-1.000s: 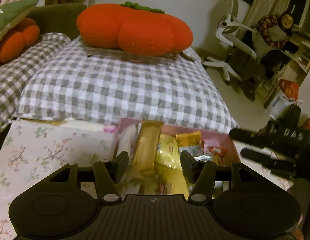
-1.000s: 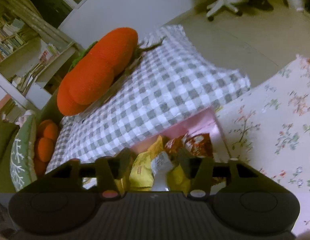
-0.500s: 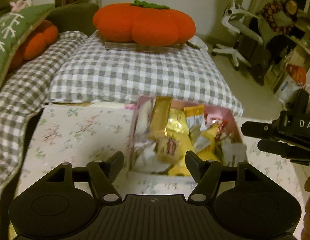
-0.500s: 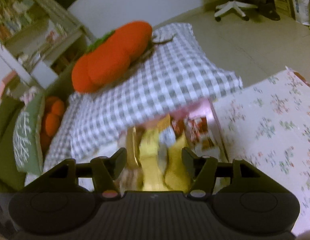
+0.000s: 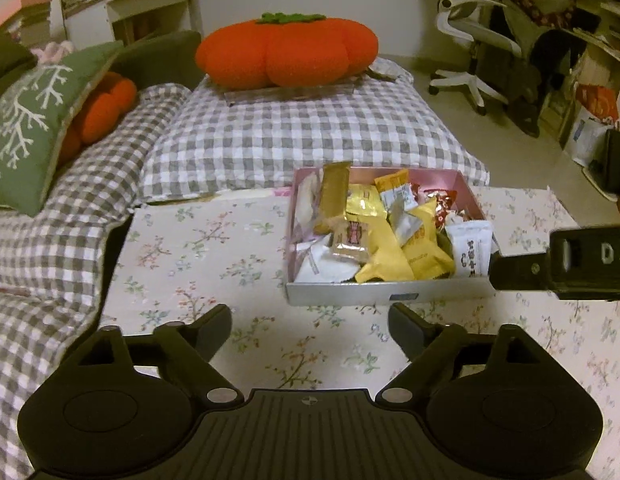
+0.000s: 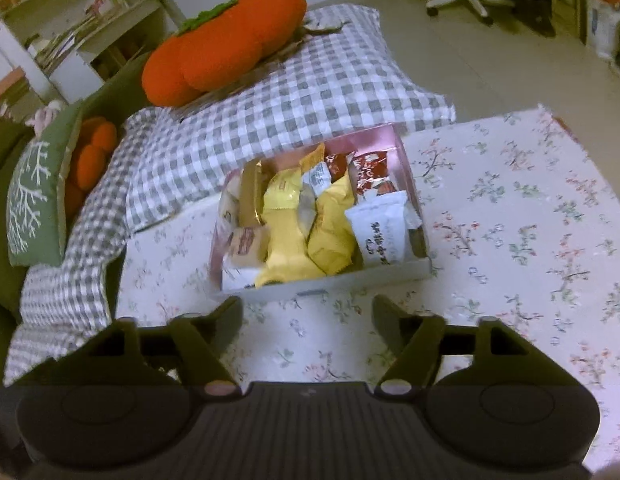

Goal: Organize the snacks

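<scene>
A pink box (image 5: pixel 390 294) (image 6: pixel 338 278) sits on the flowered tablecloth (image 5: pixel 213 264) (image 6: pixel 510 240), filled with several wrapped snacks: yellow packets (image 5: pixel 390 256) (image 6: pixel 334 232), a gold bar (image 5: pixel 334 196) and a white pouch (image 5: pixel 472 248) (image 6: pixel 380 228). My left gripper (image 5: pixel 310 330) hangs in front of the box, its jaws opening, nothing between them. My right gripper (image 6: pixel 305 316) is also short of the box, jaws opening and empty; part of it shows at the right of the left wrist view (image 5: pixel 566 258).
Behind the table lies a grey checked cushion (image 5: pixel 301 136) (image 6: pixel 293 96) with an orange pumpkin pillow (image 5: pixel 285 50) (image 6: pixel 225 52) on it. A green embroidered cushion (image 5: pixel 33 120) leans at left. A white office chair (image 5: pixel 474 40) stands on the floor at right.
Both grippers have pulled back and up from over the snack box and their jaws have spread wider. The whole box now lies ahead of the fingertips.
</scene>
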A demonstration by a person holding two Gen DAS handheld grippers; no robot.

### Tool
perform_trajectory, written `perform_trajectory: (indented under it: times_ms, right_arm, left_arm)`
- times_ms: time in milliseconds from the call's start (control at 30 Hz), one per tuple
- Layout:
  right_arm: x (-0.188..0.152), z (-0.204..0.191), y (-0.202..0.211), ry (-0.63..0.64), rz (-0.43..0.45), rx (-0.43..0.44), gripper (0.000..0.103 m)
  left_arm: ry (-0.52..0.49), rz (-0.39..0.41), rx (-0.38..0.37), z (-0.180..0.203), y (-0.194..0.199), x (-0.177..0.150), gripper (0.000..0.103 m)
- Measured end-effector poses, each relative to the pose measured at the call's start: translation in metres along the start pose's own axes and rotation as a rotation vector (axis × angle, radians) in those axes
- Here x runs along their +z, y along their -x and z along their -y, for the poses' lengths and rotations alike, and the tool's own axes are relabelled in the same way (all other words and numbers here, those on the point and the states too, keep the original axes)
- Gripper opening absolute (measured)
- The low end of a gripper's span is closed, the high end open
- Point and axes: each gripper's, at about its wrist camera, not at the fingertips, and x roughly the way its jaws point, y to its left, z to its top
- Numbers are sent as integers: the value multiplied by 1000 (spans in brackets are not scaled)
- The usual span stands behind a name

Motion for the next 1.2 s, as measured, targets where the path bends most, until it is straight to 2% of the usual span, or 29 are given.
perform_trajectory:
  times_ms: [133, 300, 400, 533, 700, 833, 967, 1200]
  right_arm:
    - [-17, -3, 7, 67, 10, -17, 84]
    - [-35, 2, 6, 99, 13, -31, 92]
    - [-40, 6, 0, 104, -8, -49, 92]
    - [-47, 1, -3, 176, -2, -88, 95]
    - [-54, 2, -5, 176, -7, -106, 102]
    - [-56, 1, -9, 192, -5, -141, 102]
    - [-56, -1, -10, 175, -3, -134, 102]
    - [-56, -6, -8, 200, 36, -164, 102]
  left_arm:
    - [-31, 10, 19, 1, 6, -11, 96]
    - [-56, 40, 37, -1, 9, -19, 99]
    - [-56, 79, 69, -1, 8, -23, 99]
    - [-82, 90, 68, 4, 7, -24, 101]
    - [-62, 98, 76, 0, 7, -26, 101]
    - [-48, 90, 66, -2, 6, -26, 102]
    - [-11, 64, 56, -6, 3, -26, 102]
    - [-14, 74, 62, -7, 3, -25, 102]
